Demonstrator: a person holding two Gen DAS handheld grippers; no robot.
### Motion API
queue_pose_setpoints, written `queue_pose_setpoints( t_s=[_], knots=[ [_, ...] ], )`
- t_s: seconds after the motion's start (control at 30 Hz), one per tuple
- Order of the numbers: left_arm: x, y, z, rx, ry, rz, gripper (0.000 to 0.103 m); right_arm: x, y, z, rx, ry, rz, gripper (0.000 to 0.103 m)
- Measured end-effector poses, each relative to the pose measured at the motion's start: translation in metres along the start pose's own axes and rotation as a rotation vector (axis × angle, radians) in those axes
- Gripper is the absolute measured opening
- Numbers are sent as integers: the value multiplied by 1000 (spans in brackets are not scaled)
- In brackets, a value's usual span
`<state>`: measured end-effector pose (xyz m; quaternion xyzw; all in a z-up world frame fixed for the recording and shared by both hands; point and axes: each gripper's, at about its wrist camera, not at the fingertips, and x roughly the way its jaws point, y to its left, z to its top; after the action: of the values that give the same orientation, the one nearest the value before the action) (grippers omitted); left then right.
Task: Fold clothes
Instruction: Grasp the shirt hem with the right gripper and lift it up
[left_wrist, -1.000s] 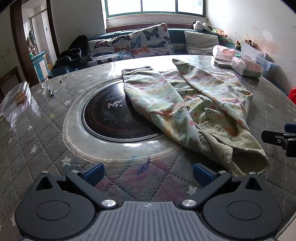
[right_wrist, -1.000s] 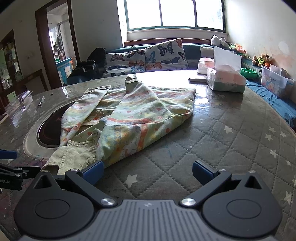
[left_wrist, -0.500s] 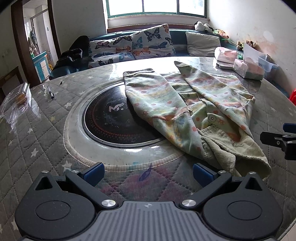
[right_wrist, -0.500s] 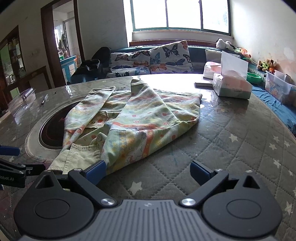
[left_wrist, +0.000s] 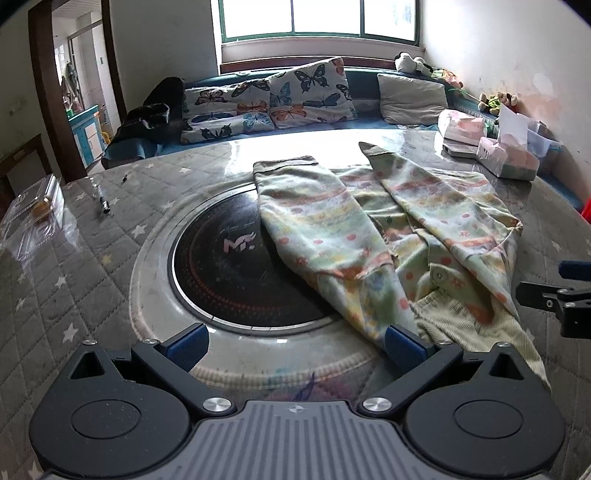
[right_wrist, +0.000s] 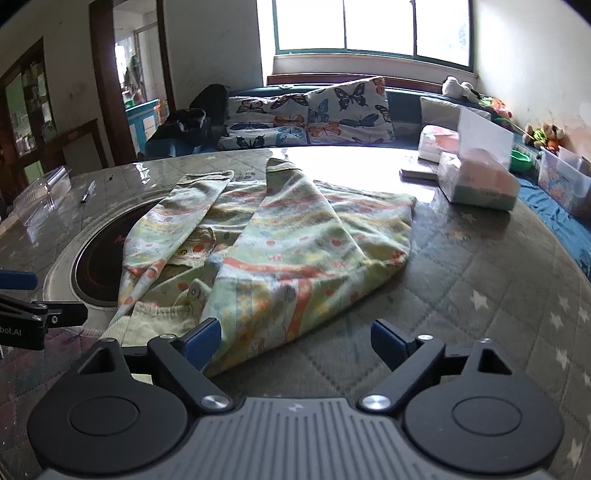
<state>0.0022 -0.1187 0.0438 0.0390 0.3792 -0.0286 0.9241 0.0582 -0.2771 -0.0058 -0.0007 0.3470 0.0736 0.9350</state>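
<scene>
A pale green garment (left_wrist: 399, 236) with orange and yellow print lies crumpled on the round table, two sleeves stretched away from me and a ribbed hem nearest. It also shows in the right wrist view (right_wrist: 280, 254). My left gripper (left_wrist: 295, 345) is open and empty, its right fingertip (left_wrist: 402, 345) at the garment's near edge. My right gripper (right_wrist: 295, 341) is open and empty, its left fingertip (right_wrist: 201, 341) over the garment's near edge. Each gripper shows at the other view's side edge.
A black round hob (left_wrist: 236, 273) sits in the middle of the quilted table (left_wrist: 74, 295), partly under the garment. Tissue boxes (right_wrist: 476, 181) stand at the far right. A pen (left_wrist: 103, 203) and a clear plastic box (left_wrist: 33, 210) lie at the left. A sofa with butterfly cushions (left_wrist: 280, 99) is behind.
Both grippers have moved forward toward the garment's near edge. The right gripper's jaws stand slightly narrower. The garment has not moved.
</scene>
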Motion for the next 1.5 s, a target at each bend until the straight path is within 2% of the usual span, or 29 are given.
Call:
queue_pose_setpoints(
  t_s=[0.33,0.47,0.6,0.93,1.07,1.17,1.27,1.37,1.4,1.43,1.5],
  knots=[
    [17,-15,16,30,0,-53,103,40,0,56,-61,-2,20,75],
    [23,-22,18,44,2,-85,103,63,-2,82,-76,0,23,66],
    [27,-28,18,60,8,-111,103,89,-1,110,-87,0,45,63],
    [42,-38,9,100,48,-156,103,170,11,161,-141,29,63,64],
    [46,-37,8,90,67,-172,103,203,13,170,-137,60,67,64],
    [50,-36,8,82,79,-182,103,218,17,174,-146,74,59,68],
    [52,-35,7,73,90,-187,103,233,21,175,-176,81,19,70],
    [53,-34,8,67,93,-191,103,242,18,173,-170,101,12,63],
    [54,-34,7,65,93,-192,103,242,15,173,-160,106,19,51],
    [54,-34,7,64,93,-193,103,242,10,172,-144,109,29,48],
    [55,-34,7,60,95,-194,103,236,3,171,-118,103,42,32]
  ],
)
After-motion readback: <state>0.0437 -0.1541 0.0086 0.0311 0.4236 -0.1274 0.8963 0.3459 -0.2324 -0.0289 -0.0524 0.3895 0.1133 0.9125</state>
